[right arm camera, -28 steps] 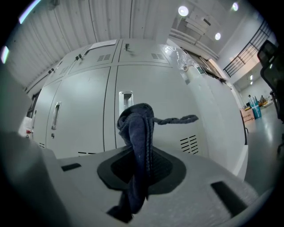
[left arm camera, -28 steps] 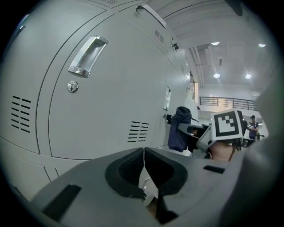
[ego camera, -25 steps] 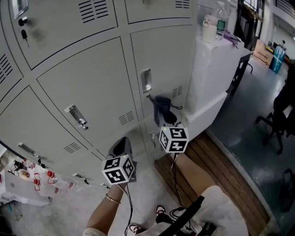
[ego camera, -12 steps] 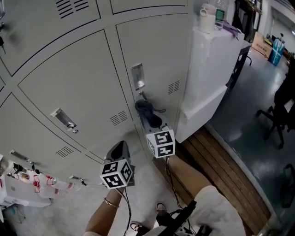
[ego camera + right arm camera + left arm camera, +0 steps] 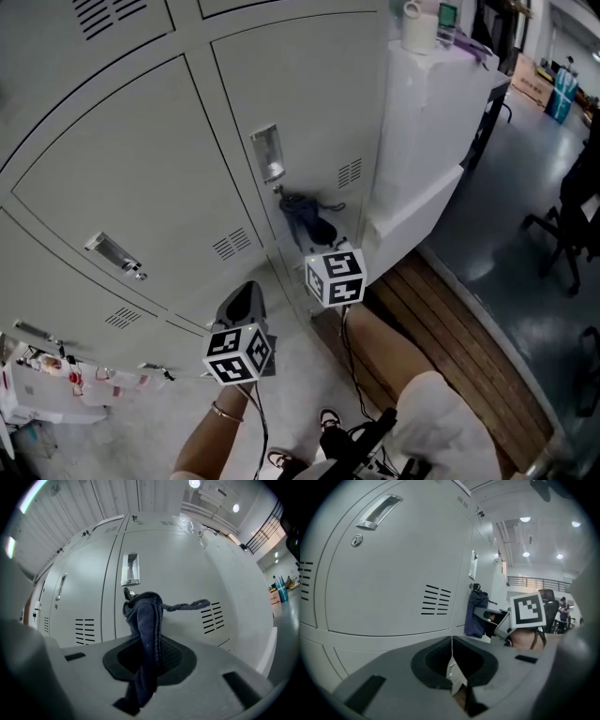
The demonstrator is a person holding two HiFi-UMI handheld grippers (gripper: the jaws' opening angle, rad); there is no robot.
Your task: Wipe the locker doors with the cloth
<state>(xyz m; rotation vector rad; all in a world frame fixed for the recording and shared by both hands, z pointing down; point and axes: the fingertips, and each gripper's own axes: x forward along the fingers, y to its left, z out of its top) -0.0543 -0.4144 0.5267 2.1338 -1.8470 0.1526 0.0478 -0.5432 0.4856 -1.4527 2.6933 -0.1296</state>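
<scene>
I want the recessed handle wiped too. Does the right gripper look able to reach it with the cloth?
Probably yes: the right gripper is shut on the cloth, whose tip sits just below the handle, with only bare door between.

I see my dark blue cloth (image 5: 146, 634), bunched in hanging folds, pinched in my right gripper (image 5: 149, 660). It rests against a pale grey locker door (image 5: 309, 103), just below its recessed metal handle (image 5: 130, 569). A frayed strand trails toward the vent slots (image 5: 213, 616).
</scene>
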